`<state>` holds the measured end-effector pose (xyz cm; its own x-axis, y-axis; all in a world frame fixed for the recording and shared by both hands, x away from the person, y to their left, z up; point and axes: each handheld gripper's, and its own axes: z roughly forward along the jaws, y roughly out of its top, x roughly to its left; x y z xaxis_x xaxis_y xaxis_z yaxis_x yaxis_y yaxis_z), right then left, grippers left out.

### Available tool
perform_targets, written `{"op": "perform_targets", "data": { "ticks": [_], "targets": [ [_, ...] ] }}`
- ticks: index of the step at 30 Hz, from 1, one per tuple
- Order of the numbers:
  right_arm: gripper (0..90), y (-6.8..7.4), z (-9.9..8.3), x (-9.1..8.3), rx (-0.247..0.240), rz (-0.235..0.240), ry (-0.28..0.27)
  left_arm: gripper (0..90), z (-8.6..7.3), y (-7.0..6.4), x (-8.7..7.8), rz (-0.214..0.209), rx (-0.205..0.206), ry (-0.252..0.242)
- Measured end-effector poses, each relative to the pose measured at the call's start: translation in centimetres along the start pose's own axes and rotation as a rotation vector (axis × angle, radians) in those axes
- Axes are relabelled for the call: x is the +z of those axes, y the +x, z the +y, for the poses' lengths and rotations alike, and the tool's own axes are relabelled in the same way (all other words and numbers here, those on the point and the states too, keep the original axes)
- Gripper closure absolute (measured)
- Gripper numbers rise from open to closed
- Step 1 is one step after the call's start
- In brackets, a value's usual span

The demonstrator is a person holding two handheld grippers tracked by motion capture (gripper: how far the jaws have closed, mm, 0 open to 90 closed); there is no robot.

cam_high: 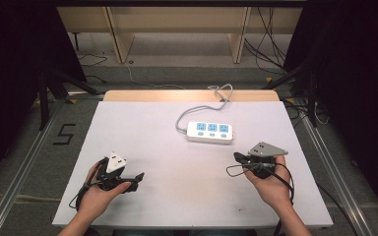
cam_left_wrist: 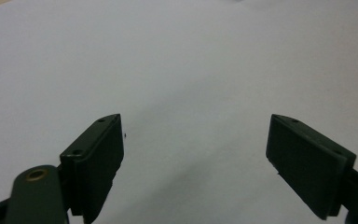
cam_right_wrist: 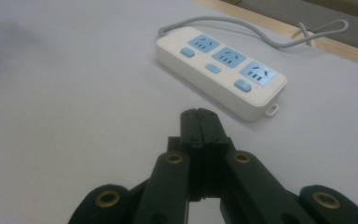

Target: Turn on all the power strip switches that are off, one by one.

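Hands of a person come in from six o'clock in the high view, each holding a black two-jaw gripper over a white table sheet [cam_high: 177, 162] that covers a wooden table.

Left gripper [cam_high: 139, 176] sits near seven o'clock on the sheet. In the left gripper view, the left gripper [cam_left_wrist: 196, 158] has its jaws spread wide, with bare white sheet between them and nothing held.

Right gripper [cam_high: 236, 157] sits near four o'clock, a grey three-cornered plate on top. In the right gripper view, the right gripper [cam_right_wrist: 199, 123] has its jaws pressed flat together, pinching nothing.

White plastic power strip with three pale blue sockets and three blue buttons [cam_high: 209, 132] lies flat a little past the table's middle, toward one o'clock, near the right gripper at its eleven o'clock and apart from it. In the right gripper view the strip [cam_right_wrist: 221, 70] lies just beyond the closed jaw tips. Its grey cable [cam_high: 197, 109] curves off toward twelve o'clock and loops over the far wooden edge.
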<state>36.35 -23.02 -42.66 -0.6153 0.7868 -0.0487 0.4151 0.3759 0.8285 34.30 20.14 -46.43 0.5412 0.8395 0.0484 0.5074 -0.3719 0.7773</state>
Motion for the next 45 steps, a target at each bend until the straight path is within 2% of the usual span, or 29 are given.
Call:
{"op": "perform_targets", "data": {
  "ticks": [21, 45],
  "targets": [
    [90.0, -1.1, 4.2, 2.9, -0.038, -0.007, 0.056, 18.9, 0.0, 0.0, 0.2, -0.004, -0.002, 0.001],
    [90.0, -1.0, 6.7, 6.1, -0.06, 0.0, 0.106, 19.0, 0.0, 0.0, 0.2, -0.003, -0.002, -0.001]
  ]
}}
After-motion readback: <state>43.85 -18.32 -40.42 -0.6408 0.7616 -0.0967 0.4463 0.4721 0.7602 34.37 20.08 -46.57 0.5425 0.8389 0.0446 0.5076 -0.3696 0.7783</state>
